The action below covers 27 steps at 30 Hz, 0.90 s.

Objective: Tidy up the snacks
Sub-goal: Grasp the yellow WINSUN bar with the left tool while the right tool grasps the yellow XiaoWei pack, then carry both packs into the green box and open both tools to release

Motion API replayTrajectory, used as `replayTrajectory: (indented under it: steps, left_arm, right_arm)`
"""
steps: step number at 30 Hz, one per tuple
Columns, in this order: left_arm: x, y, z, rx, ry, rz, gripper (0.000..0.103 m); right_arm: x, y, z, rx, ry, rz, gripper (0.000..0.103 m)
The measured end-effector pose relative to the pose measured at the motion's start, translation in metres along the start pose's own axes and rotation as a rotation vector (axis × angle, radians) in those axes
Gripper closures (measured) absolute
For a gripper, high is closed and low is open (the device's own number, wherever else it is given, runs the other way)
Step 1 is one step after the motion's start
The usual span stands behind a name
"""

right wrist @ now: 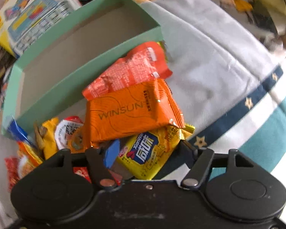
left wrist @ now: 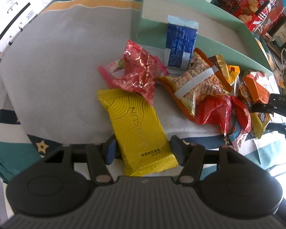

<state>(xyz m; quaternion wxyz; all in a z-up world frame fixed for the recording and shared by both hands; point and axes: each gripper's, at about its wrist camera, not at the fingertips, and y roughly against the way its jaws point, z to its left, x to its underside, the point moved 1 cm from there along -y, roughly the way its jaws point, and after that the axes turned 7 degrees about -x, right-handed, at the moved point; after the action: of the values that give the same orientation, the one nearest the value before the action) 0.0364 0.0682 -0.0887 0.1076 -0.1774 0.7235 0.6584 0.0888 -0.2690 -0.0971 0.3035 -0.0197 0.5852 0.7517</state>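
My left gripper (left wrist: 143,148) has its jaws on both sides of a yellow WINSUN snack pack (left wrist: 141,131) lying on the grey cloth; the pads touch its sides. Beyond it lie a red foil pack (left wrist: 141,70), a blue pack (left wrist: 181,43) leaning on the green box (left wrist: 219,43), and a heap of orange and red packs (left wrist: 215,93). My right gripper (right wrist: 146,150) straddles a yellow snack pack (right wrist: 148,152) under an orange WINSUN pack (right wrist: 129,112). The green box (right wrist: 82,87) lies just behind and looks empty inside.
A red biscuit tin (left wrist: 251,3) and other clutter stand behind the box. A printed carton (right wrist: 34,13) lies at the far left of the box. Grey cloth (left wrist: 63,72) spreads left of the snacks. The right gripper shows at the right edge (left wrist: 276,105).
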Motion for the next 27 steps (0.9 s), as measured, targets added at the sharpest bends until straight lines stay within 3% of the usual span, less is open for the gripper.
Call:
replayTrajectory:
  steps: [4, 7, 9, 10, 12, 15, 19, 21, 27]
  left_arm:
    - [-0.001, -0.001, 0.000, -0.018, 0.012, 0.003, 0.041]
    - [-0.003, -0.004, -0.004, -0.048, 0.024, 0.002, 0.034]
    - [-0.005, -0.006, -0.007, -0.064, 0.039, 0.002, 0.030]
    - [-0.006, -0.007, -0.009, -0.072, 0.043, -0.001, 0.030]
    - [-0.006, -0.007, -0.015, -0.114, 0.025, -0.025, 0.049]
    - [-0.003, -0.003, -0.017, -0.104, 0.008, -0.031, 0.052]
    - [0.007, 0.007, -0.015, -0.062, -0.004, -0.030, 0.052]
    - [0.012, 0.014, -0.012, -0.017, -0.004, -0.030, 0.053]
    - [0.021, 0.045, -0.020, 0.020, -0.057, -0.086, 0.056]
  right_arm:
    - [0.013, 0.002, 0.005, 0.011, 0.139, -0.022, 0.043]
    - [0.021, 0.009, -0.006, 0.000, 0.177, -0.016, 0.051]
    - [0.026, 0.013, -0.018, -0.004, 0.199, -0.004, 0.052]
    - [0.029, 0.019, -0.026, -0.002, 0.208, -0.005, 0.052]
    - [0.033, 0.023, -0.035, 0.016, 0.210, -0.007, 0.052]
    - [0.037, 0.030, -0.040, 0.019, 0.200, -0.021, 0.051]
    - [0.044, 0.029, -0.031, 0.051, 0.280, -0.060, 0.049]
    - [0.050, 0.028, -0.025, 0.055, 0.318, -0.080, 0.056]
    - [0.051, 0.047, -0.035, -0.081, 0.255, -0.063, 0.056]
